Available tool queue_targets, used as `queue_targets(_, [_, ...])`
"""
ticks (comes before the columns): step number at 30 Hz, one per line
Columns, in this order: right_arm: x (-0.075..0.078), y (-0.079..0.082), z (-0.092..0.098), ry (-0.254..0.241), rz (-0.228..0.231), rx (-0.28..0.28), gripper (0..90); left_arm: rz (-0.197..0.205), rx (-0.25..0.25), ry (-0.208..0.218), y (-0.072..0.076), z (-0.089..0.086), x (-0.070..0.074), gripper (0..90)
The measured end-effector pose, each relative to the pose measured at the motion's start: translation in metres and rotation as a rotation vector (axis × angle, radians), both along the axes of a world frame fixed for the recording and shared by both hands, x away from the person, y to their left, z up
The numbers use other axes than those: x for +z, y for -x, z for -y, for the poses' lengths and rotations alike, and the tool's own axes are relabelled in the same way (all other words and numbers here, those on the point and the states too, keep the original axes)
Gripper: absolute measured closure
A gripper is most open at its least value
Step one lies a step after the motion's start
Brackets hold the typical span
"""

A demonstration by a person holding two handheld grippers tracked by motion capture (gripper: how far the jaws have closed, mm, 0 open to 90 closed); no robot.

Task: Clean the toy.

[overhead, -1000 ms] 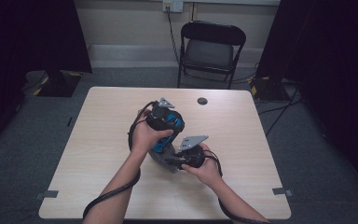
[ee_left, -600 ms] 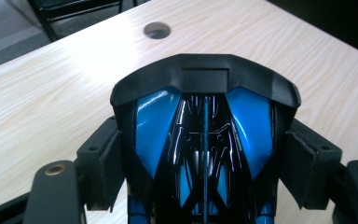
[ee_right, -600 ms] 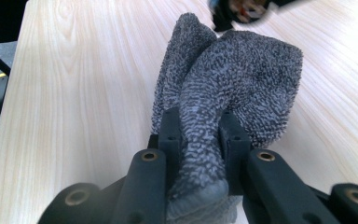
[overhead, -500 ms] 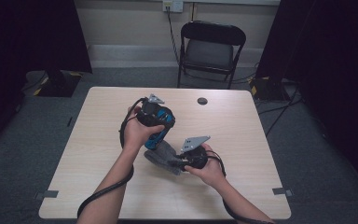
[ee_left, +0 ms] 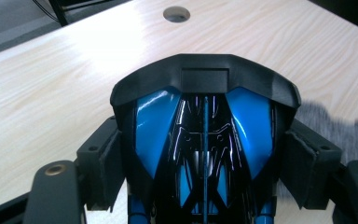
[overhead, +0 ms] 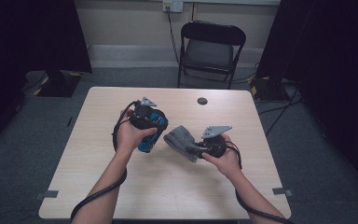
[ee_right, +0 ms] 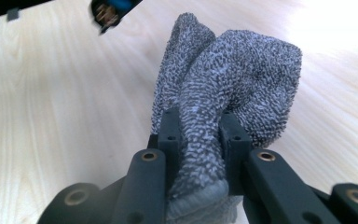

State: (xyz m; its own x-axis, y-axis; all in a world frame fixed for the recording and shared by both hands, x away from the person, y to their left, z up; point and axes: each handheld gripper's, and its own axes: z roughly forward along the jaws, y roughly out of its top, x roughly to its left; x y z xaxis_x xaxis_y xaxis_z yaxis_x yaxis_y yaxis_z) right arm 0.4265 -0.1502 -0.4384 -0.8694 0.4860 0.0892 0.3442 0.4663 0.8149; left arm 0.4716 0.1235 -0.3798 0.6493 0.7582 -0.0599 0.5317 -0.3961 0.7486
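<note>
A: What is each hand carrying?

B: The left gripper [overhead: 145, 138] is clamped across a blue-and-black toy [ee_left: 204, 140], jaws wide on its flanks. The right gripper [ee_right: 198, 140] is pinched tight on a grey cloth [ee_right: 228, 88], a bunched fold squeezed between its pads.

A: Where do the two sit relative to each other?

B: Seen from above, the cloth [overhead: 182, 141] sticks out of the right gripper [overhead: 200, 147] toward the left one, its free end just beside the toy [overhead: 150, 135] but apart from it. Both are held over the worktop [overhead: 177, 186], the cloth looking just clear of it.

A: And the toy's long axis?

B: It runs along the left gripper's jaws, angled down toward the worktop (its far end is a black bumper-like edge).

A: So the next move?

B: Probably a wipe: the right hand is the one to close that gap, sweeping sideways across the toy.
</note>
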Motion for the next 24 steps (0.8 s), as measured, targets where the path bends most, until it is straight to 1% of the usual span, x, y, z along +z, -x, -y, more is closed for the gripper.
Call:
queue_targets(2, [0.001,-0.003,0.005,0.004,0.005,-0.021,75.0,0.000,-0.005,-0.001,0.002,0.001,-0.003,25.6])
queue_targets(3, [0.001,-0.003,0.005,0.004,0.005,-0.021,75.0,0.000,-0.005,-0.001,0.002,0.001,-0.003,25.6])
queue_targets(4, [0.003,-0.006,0.009,0.008,0.007,-0.041,75.0,-0.001,-0.012,-0.006,0.004,0.002,-0.005,25.6])
queue_targets(6, [0.004,-0.008,0.014,0.004,0.011,-0.060,75.0,-0.006,-0.025,-0.010,0.006,0.003,-0.007,25.6])
queue_targets(7, [0.004,-0.008,0.014,0.004,0.011,-0.060,75.0,-0.006,-0.025,-0.010,0.006,0.003,-0.007,25.6])
queue_targets(8, [0.006,-0.011,0.019,0.004,0.013,-0.077,75.0,-0.007,-0.029,-0.009,0.008,0.005,-0.008,25.6])
queue_targets(9, [0.006,-0.011,0.019,0.004,0.013,-0.077,75.0,-0.006,-0.033,-0.012,0.009,0.006,-0.009,25.6])
queue_targets(10, [0.008,-0.013,0.022,0.005,0.014,-0.092,74.9,-0.003,-0.039,-0.015,0.012,0.008,-0.011,25.6])
queue_targets(12, [0.009,-0.015,0.024,0.002,0.016,-0.104,75.0,-0.009,-0.049,-0.013,0.014,0.009,-0.012,25.6])
queue_targets(16, [0.016,-0.019,0.026,-0.008,0.030,-0.125,75.0,-0.005,-0.070,-0.020,0.019,0.014,-0.014,25.6])
queue_targets(19, [0.021,-0.022,0.026,-0.005,0.039,-0.138,74.9,-0.005,-0.084,-0.022,0.022,0.019,-0.015,25.6])
queue_targets(21, [0.023,-0.023,0.026,-0.012,0.042,-0.144,74.9,-0.009,-0.098,-0.028,0.023,0.022,-0.016,25.6])
queue_targets(24, [0.026,-0.025,0.025,-0.016,0.047,-0.150,74.9,-0.011,-0.105,-0.027,0.024,0.025,-0.017,25.6])
